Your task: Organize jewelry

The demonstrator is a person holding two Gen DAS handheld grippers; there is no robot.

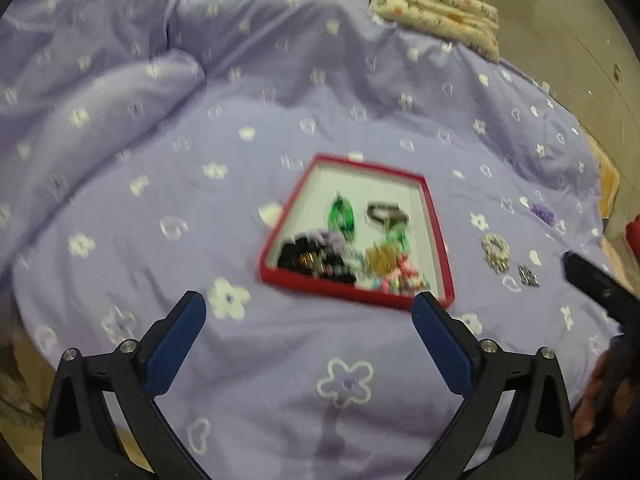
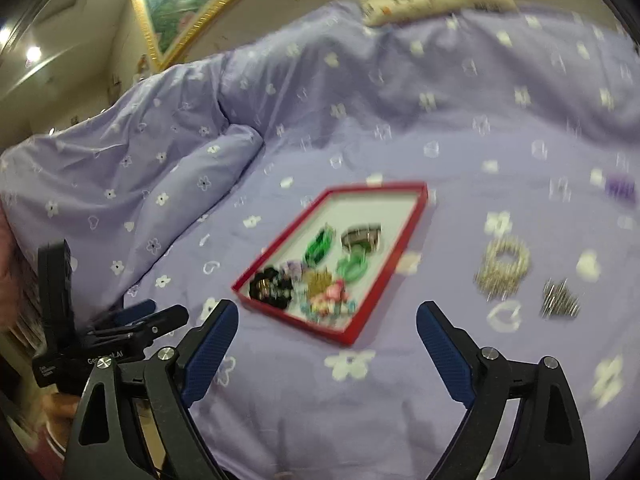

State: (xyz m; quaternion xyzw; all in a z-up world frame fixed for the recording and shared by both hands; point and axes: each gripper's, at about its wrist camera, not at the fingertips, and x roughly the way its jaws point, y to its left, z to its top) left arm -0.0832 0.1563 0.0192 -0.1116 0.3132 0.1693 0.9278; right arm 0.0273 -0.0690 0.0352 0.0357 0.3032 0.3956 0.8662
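The red tray lies on the bed and already holds several pieces. A beaded bracelet and a small clip lie outside, to its right. Both my left hand-held gripper and right hand-held gripper are wide open and empty. I think the right one must reach for the bracelet next.
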